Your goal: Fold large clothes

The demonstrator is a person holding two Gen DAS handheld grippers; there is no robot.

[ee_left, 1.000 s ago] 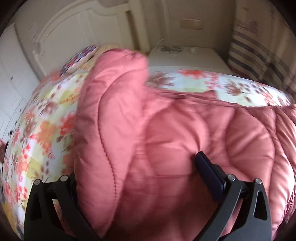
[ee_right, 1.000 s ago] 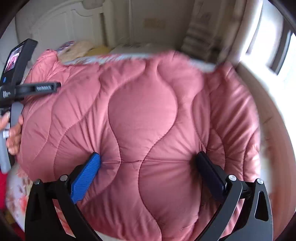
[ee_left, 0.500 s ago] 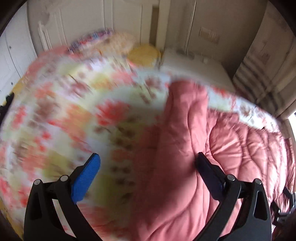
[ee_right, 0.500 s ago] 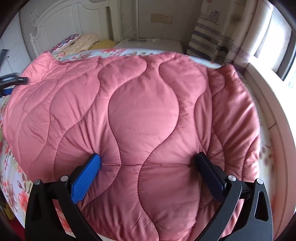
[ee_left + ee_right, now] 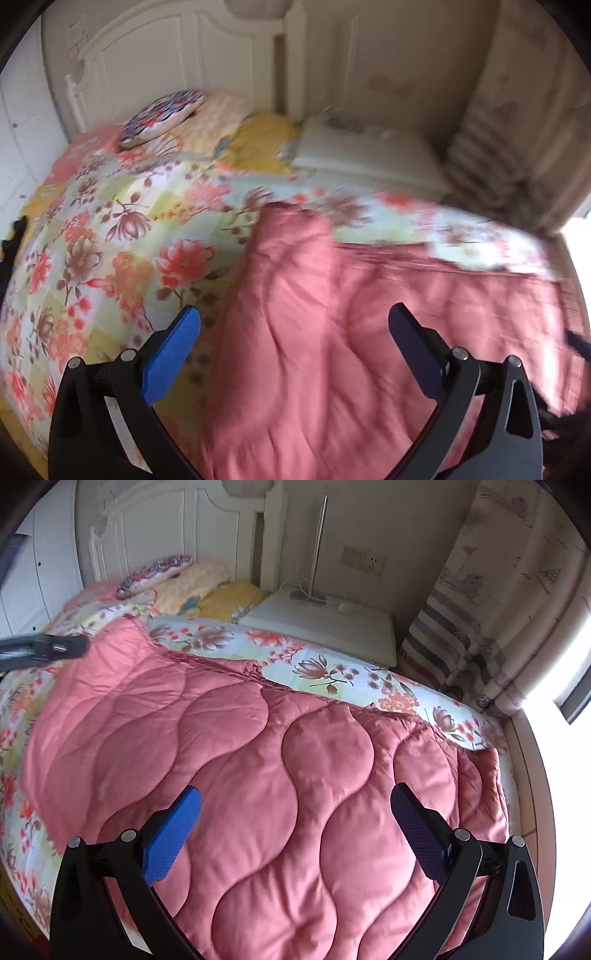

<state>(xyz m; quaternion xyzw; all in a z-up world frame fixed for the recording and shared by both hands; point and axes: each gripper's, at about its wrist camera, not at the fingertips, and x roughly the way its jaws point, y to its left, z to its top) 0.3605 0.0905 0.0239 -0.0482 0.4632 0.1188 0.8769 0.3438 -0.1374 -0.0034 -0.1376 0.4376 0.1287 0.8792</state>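
Change: a second ago the left gripper (image 5: 293,326) had pink cloth bunched between its fingers; that cloth is let go and lies flat on the bed now. The right gripper (image 5: 295,806) has lifted off the cloth too.
Left fingers: spread wide, holding nothing. The pink quilt (image 5: 369,332) lies under them and off to the right; the blue finger sits over the flowery sheet (image 5: 122,251).
Right fingers: spread wide, holding nothing. The quilt (image 5: 258,775) fills the space below them.
Where the quilt is: on the bed, on top of the flowery sheet, by the side near the window.
Which way it lies: its long side runs left to right across the bed. One corner points up toward the pillows (image 5: 192,579), close to the tip of the left gripper (image 5: 70,648) in the right view.
Feel and shape: puffy, smooth, a bit shiny, with wavy stitched lines.
Sheet: thin, with red and brown flowers.
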